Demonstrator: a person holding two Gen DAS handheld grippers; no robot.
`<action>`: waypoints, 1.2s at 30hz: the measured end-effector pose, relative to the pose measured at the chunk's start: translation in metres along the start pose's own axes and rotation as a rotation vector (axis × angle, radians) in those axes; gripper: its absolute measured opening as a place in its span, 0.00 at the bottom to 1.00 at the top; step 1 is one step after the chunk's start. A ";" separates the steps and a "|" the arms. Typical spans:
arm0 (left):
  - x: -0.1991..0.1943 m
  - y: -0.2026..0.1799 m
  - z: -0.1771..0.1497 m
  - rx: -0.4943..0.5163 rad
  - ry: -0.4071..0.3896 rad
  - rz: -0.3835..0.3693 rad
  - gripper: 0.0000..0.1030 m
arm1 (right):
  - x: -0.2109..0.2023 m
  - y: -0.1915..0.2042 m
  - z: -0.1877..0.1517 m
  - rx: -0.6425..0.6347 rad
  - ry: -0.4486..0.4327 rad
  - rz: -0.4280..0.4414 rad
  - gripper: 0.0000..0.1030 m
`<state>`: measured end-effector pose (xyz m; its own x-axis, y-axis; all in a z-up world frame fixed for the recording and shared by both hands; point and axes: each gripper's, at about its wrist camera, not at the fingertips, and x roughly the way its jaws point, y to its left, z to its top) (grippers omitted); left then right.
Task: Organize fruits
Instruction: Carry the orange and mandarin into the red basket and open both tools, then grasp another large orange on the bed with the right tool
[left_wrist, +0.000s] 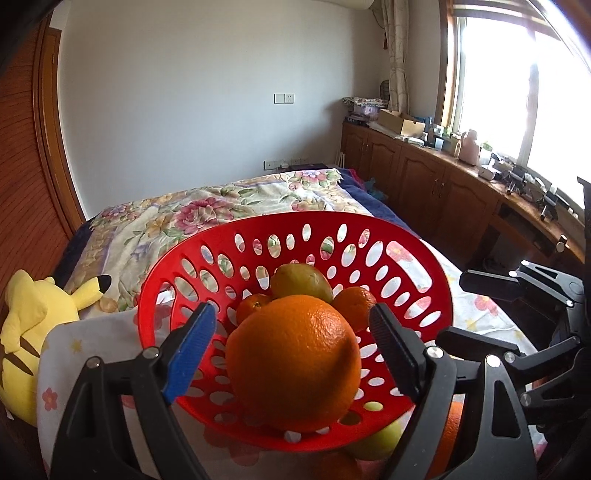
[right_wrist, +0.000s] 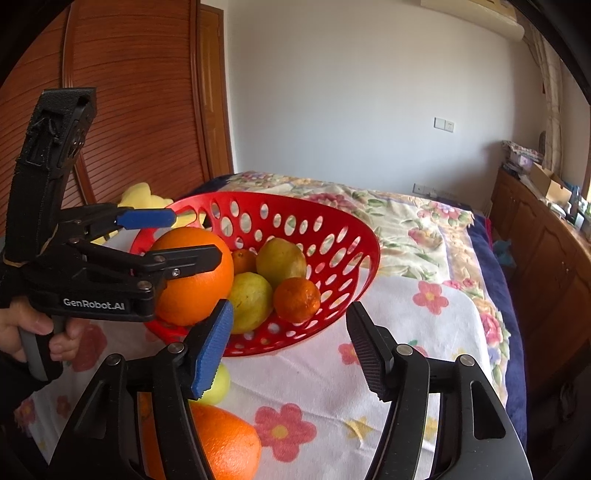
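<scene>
Nearest the left wrist camera, a large round orange (left_wrist: 293, 369) sits in the red perforated plastic basket (left_wrist: 417, 258) between the spread fingers of the left hand-held gripper (left_wrist: 291, 349), which do not touch it. Behind it lie two small tangerines (left_wrist: 356, 306) and a yellow-green pear (left_wrist: 301, 282). Right hand-held gripper (right_wrist: 290, 349) hangs wide open and empty, above the floral bedsheet (right_wrist: 406, 350).

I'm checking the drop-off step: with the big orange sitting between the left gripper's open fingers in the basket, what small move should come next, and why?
Probably draw the left gripper straight back and up. Its jaws stand wide of the large orange, which seems to rest inside the red basket, so it looks released. The orange on the cloth and a green fruit are not yet in the basket.
</scene>
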<state>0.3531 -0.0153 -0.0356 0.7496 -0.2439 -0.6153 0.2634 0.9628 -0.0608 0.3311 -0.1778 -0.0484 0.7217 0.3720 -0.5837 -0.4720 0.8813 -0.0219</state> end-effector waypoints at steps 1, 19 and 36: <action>-0.005 -0.001 -0.001 0.002 -0.009 0.002 0.83 | -0.002 0.000 0.000 0.003 -0.003 0.000 0.63; -0.072 -0.002 -0.071 -0.001 -0.052 0.039 0.83 | -0.034 0.027 -0.035 0.057 0.025 -0.009 0.74; -0.063 -0.001 -0.128 -0.035 0.005 0.056 0.83 | -0.032 0.050 -0.059 0.088 0.080 -0.004 0.82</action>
<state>0.2282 0.0137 -0.0977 0.7597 -0.1888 -0.6222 0.1994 0.9785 -0.0534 0.2547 -0.1626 -0.0790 0.6794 0.3470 -0.6466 -0.4201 0.9064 0.0450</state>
